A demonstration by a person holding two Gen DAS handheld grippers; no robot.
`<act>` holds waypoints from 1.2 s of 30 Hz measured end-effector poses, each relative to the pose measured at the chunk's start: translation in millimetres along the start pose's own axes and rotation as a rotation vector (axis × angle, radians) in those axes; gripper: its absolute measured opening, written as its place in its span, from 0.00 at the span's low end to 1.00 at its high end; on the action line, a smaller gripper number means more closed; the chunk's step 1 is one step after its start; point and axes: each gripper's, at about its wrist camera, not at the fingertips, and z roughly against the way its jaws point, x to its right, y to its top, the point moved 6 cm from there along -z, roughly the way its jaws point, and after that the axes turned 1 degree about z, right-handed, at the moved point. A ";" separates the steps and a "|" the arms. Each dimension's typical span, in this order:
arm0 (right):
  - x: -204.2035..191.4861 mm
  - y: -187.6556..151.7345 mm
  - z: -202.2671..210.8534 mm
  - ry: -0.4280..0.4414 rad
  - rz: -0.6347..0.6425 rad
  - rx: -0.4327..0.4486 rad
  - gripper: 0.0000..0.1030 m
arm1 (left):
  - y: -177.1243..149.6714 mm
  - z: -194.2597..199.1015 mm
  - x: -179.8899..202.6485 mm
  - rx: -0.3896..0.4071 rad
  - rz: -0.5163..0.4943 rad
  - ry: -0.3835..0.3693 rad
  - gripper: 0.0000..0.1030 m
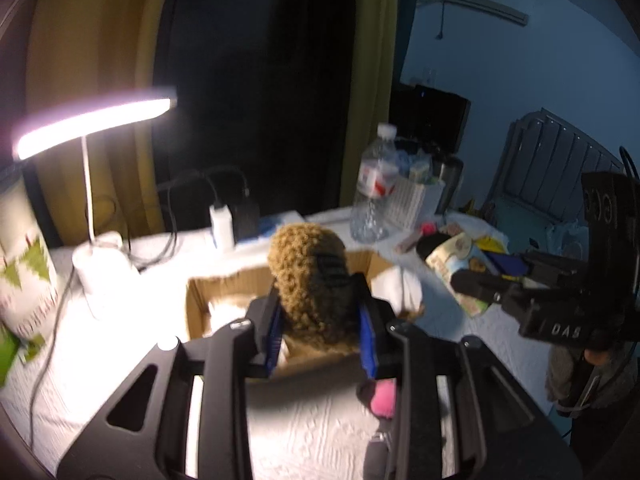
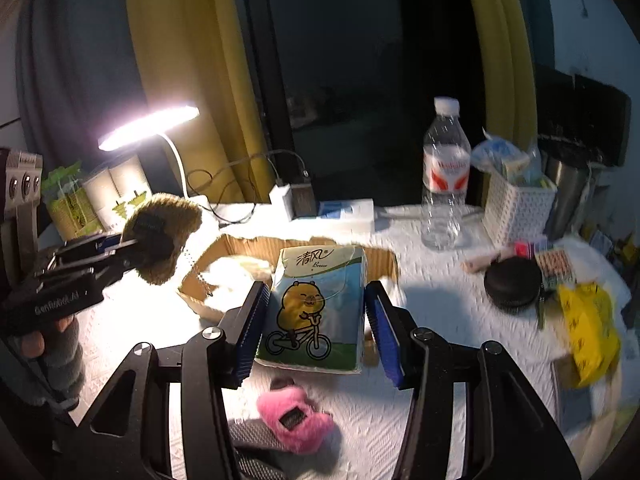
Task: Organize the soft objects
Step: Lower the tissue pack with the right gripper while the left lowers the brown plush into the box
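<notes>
The left gripper [image 1: 320, 320] is clamping a brown fuzzy slipper [image 1: 310, 276], holding it in the air over the cardboard box [image 1: 200, 300]. The right gripper [image 2: 316, 320] is gripping a tissue pack [image 2: 316, 304] between its blue pads, just in front of the box. A pink fuzzy slipper [image 2: 294, 416] is lying on the white tablecloth [image 2: 440, 320] beneath it.

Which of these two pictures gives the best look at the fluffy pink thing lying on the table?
The right wrist view. There the pink fluffy item lies in full sight on the white tablecloth, just below the tissue pack, with a dark tag showing. In the left wrist view, only a small pink patch peeks out beside the gripper's frame.
</notes>
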 end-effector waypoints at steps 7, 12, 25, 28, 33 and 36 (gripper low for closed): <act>-4.0 47.6 7.1 -0.022 0.069 0.071 0.51 | 49.7 2.6 5.7 0.069 -0.038 -0.006 0.31; -2.6 73.2 3.7 -0.037 0.110 0.101 0.51 | 77.9 -1.4 4.9 0.113 -0.042 0.000 0.31; 10.6 62.6 -62.1 -0.026 0.126 0.023 0.51 | 57.1 -74.7 -19.6 0.016 0.030 0.005 0.31; 16.8 50.0 -80.8 -0.017 0.099 -0.012 0.51 | 38.4 -97.0 -22.7 -0.045 0.043 -0.006 0.32; 26.2 29.8 -105.9 -0.010 0.065 -0.063 0.51 | 12.9 -123.0 -27.4 -0.106 0.060 -0.012 0.32; 30.5 20.0 -118.1 -0.009 0.048 -0.087 0.51 | -1.2 -137.3 -26.3 -0.140 0.073 -0.016 0.32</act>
